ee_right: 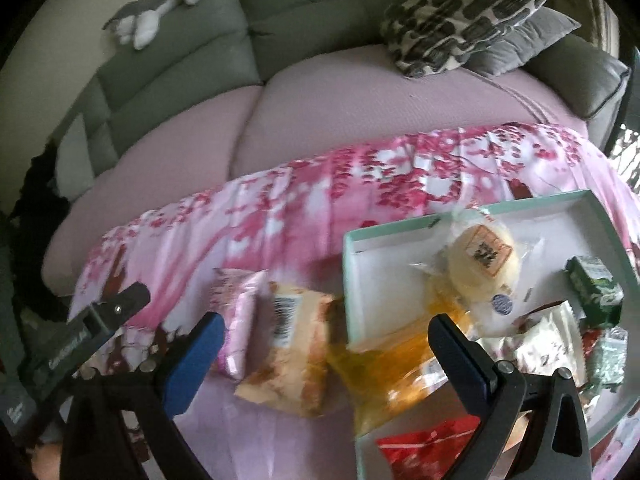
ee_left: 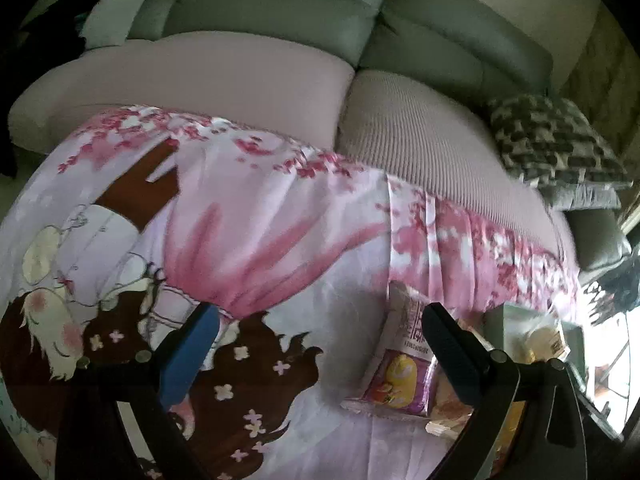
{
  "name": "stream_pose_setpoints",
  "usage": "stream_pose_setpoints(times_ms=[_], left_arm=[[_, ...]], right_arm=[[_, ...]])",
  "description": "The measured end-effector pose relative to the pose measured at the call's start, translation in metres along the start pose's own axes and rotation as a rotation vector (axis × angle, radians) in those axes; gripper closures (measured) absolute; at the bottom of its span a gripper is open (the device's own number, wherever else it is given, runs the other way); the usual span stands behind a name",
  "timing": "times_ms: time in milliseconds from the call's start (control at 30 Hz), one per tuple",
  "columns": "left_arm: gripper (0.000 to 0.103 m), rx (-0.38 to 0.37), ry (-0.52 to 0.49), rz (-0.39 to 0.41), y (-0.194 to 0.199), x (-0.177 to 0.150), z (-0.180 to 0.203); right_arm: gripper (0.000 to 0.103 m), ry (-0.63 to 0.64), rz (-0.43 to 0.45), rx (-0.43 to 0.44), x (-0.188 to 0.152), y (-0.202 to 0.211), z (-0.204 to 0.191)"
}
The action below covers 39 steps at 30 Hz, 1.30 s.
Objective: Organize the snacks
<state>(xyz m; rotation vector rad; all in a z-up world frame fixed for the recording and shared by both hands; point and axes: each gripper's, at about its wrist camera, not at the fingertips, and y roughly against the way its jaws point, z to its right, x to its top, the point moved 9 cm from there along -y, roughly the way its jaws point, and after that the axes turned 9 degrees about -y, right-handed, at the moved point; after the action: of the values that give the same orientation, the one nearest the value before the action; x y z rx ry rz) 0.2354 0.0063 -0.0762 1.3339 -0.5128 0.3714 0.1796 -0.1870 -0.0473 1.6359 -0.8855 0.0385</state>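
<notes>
The room is dim and the colours look washed, with a pink cast. Daylight comes from the right, where a window (ee_left: 612, 364) blows out to white glare. The grey sofa (ee_left: 280, 4) sits in shade. Both views are soft and smeared, the yellow packet (ee_right: 384, 372) most of all. Straight lines bow, and the corners go black.

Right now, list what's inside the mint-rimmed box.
Inside the mint-rimmed box: a wrapped round bun, green packet, pale wrapper, red packet, and part of an orange bag. Anything beneath them is hidden.
</notes>
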Motion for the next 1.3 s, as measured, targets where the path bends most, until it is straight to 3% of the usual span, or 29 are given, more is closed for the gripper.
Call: stream_pose_setpoints(times_ms=[200, 300, 467, 533, 600, 733, 900, 1067, 1300], left_arm=[[0.005, -0.050, -0.062, -0.045, -0.017, -0.007, 0.026], [0.023, -0.063, -0.118, -0.061, -0.022, -0.011, 0.042], [0.028, -0.099, -0.176, -0.097, -0.032, -0.021, 0.066], [0.044, -0.102, -0.191, -0.109, -0.034, -0.024, 0.070], [0.053, -0.103, -0.191, -0.126, -0.038, -0.027, 0.072], [0.061, -0.108, -0.195, -0.123, -0.034, -0.027, 0.073], [0.063, -0.081, -0.190, -0.126, -0.033, -0.028, 0.067], [0.063, -0.025, -0.135, -0.130, -0.028, -0.030, 0.038], [0.063, 0.042, -0.052, -0.131, -0.019, -0.036, -0.005]], right_arm=[[0.000, -0.034, 0.012, -0.036, 0.009, -0.003, 0.016], [0.000, -0.050, 0.004, -0.041, 0.009, -0.004, 0.023], [0.000, -0.066, 0.000, -0.040, 0.009, -0.003, 0.027], [0.000, -0.068, -0.001, -0.040, 0.009, -0.003, 0.028], [0.000, -0.065, -0.004, -0.039, 0.009, -0.003, 0.027], [0.000, -0.058, -0.003, -0.037, 0.008, -0.002, 0.025], [0.000, -0.042, -0.001, -0.029, 0.007, 0.000, 0.019], [0.001, -0.021, 0.016, -0.001, 0.009, 0.007, 0.011], [0.012, 0.023, -0.007, 0.056, 0.000, 0.008, -0.012]])
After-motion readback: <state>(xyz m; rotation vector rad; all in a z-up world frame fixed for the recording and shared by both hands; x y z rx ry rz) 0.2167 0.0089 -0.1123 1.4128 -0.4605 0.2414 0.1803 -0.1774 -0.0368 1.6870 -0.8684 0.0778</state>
